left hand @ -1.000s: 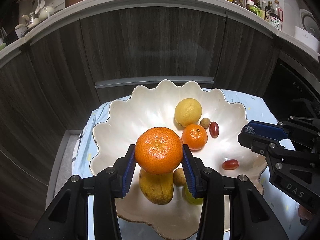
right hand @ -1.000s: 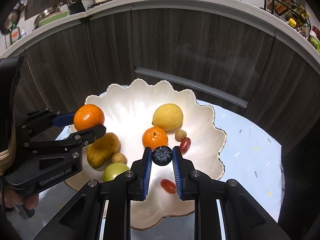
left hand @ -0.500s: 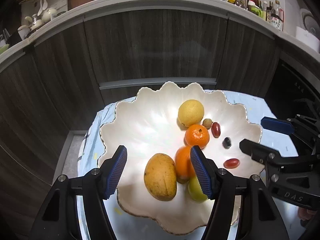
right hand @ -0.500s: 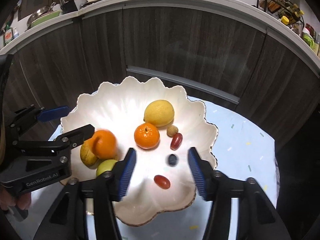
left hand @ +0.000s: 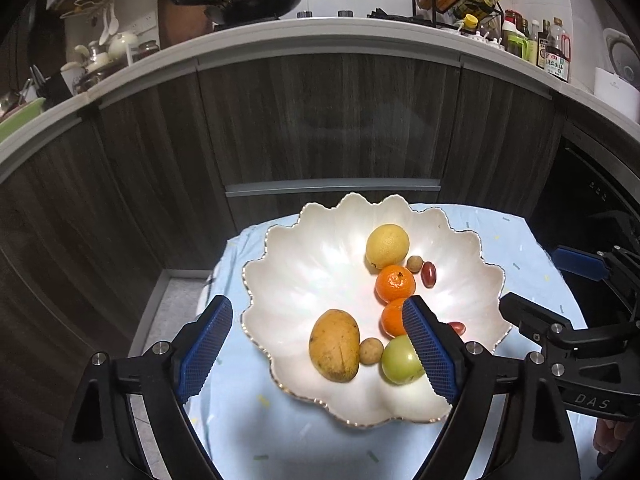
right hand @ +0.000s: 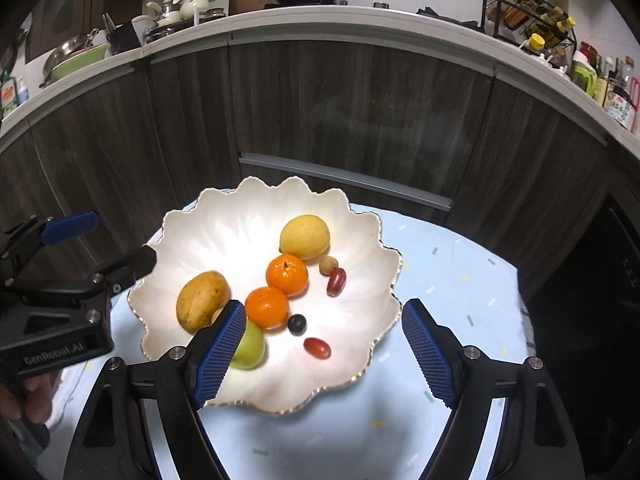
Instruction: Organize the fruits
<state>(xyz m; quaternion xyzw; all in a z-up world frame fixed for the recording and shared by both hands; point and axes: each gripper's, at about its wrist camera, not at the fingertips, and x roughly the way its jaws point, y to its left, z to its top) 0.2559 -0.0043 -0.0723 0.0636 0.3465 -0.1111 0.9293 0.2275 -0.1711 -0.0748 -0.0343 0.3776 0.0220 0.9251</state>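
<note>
One orange (left hand: pixel 394 317) half hidden behind left tongs (left hand: pixel 318 354), opening, empty.

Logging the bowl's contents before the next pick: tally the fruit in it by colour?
Orange: 2
Yellow: 2, lemon, mango
Green: 1
Red: 2
Tan: 2
Dark blue: 1
Total: 10

The left tool (left hand: pixel 318 354) points down at a slant, its jaws opening wide with nothing pressed between the blue pads. The right tool (right hand: pixel 326 354) does the same. Fingers (right hand: pixel 28 398) show at the left tool's handle.
</note>
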